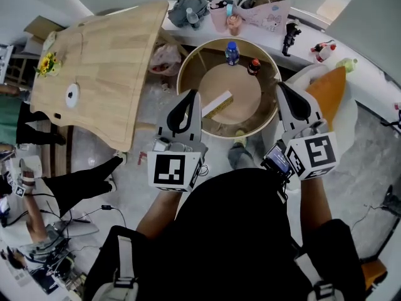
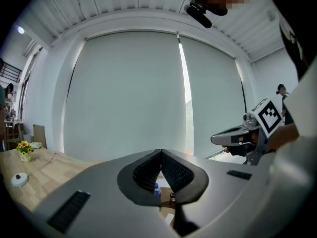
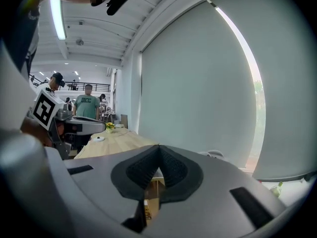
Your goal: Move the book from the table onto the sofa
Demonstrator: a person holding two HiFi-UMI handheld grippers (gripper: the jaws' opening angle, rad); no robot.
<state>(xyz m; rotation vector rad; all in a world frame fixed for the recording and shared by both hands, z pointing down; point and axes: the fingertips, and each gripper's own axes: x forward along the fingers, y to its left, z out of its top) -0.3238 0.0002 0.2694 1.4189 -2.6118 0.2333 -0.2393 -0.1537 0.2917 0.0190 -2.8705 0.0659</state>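
The book [image 1: 217,104], a pale slab with a yellowish edge, lies on the round wooden table [image 1: 269,115] in the head view. My left gripper [image 1: 191,95] hovers just left of the book with its jaws together and nothing in them. My right gripper [image 1: 282,87] hangs over the table's right rim, also shut and empty. In the left gripper view the left gripper [image 2: 161,152] has its pads meeting at the tip, and the right gripper [image 2: 237,138] shows off to the side. The right gripper view shows the right gripper [image 3: 159,148] shut too. A white seat [image 1: 351,115] with an orange cushion [image 1: 329,88] stands right of the table.
A blue-capped bottle [image 1: 232,52] and a small dark bottle [image 1: 254,66] stand at the round table's far side. A long wooden table [image 1: 103,68] with a flower pot [image 1: 46,63] lies to the left. Bags and cups crowd the white counter [image 1: 301,33]. A person in a green shirt [image 3: 88,106] stands far off.
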